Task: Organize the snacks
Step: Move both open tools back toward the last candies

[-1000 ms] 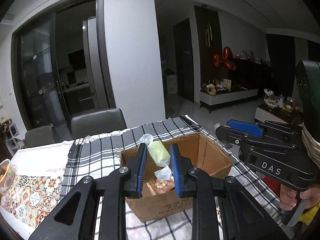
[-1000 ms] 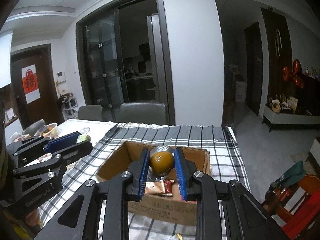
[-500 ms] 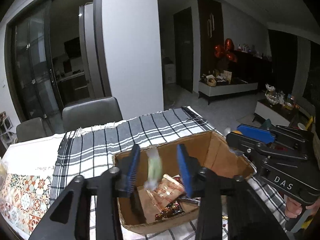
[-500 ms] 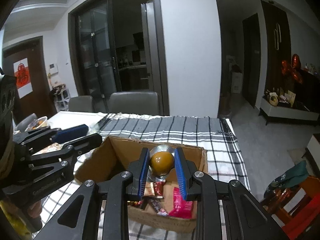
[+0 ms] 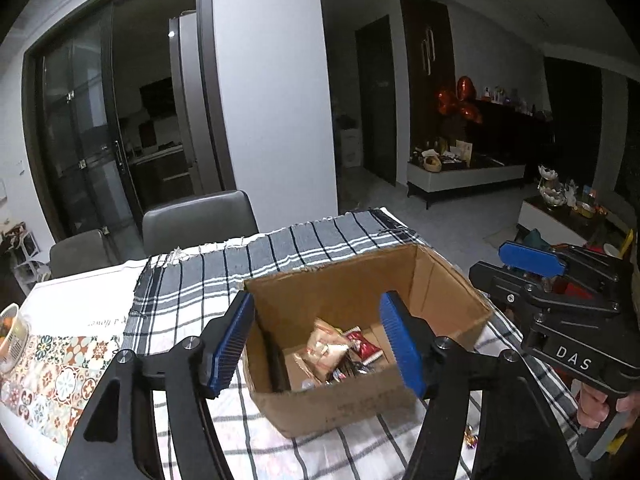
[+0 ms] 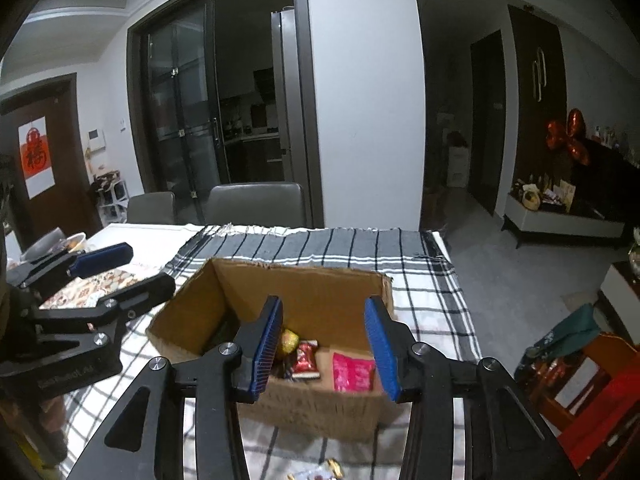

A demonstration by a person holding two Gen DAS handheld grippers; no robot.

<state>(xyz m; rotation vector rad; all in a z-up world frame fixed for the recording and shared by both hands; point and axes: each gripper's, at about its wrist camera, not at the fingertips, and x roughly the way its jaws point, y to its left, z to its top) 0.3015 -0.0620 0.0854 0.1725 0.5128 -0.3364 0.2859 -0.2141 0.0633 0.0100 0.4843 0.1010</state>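
Observation:
An open cardboard box (image 5: 340,292) (image 6: 304,292) stands on the checked cloth, with several wrapped snacks in it. My left gripper (image 5: 316,340) hovers over the box's near edge, jaws opening, with nothing between the blue pads. In the left wrist view, beige and red packets (image 5: 332,350) lie on the box floor. My right gripper (image 6: 324,346) is over the box too, jaws opening and empty. Below it lie a golden round sweet (image 6: 289,342), a red packet (image 6: 306,360) and a pink packet (image 6: 354,372). Each view shows the other gripper at its side: the right gripper (image 5: 500,268) and the left gripper (image 6: 144,266).
The checked cloth (image 6: 420,272) covers the table's right part, and a patterned mat (image 5: 52,376) lies to the left. A bowl (image 5: 10,332) sits at the far left edge. Grey chairs (image 6: 256,204) stand behind the table. Loose sweets (image 6: 320,472) lie on the cloth in front of the box.
Both grippers opened. The green wrapped snack left the left gripper and the golden round sweet left the right one, both dropping into the box. Both grippers moved nearer to the box.

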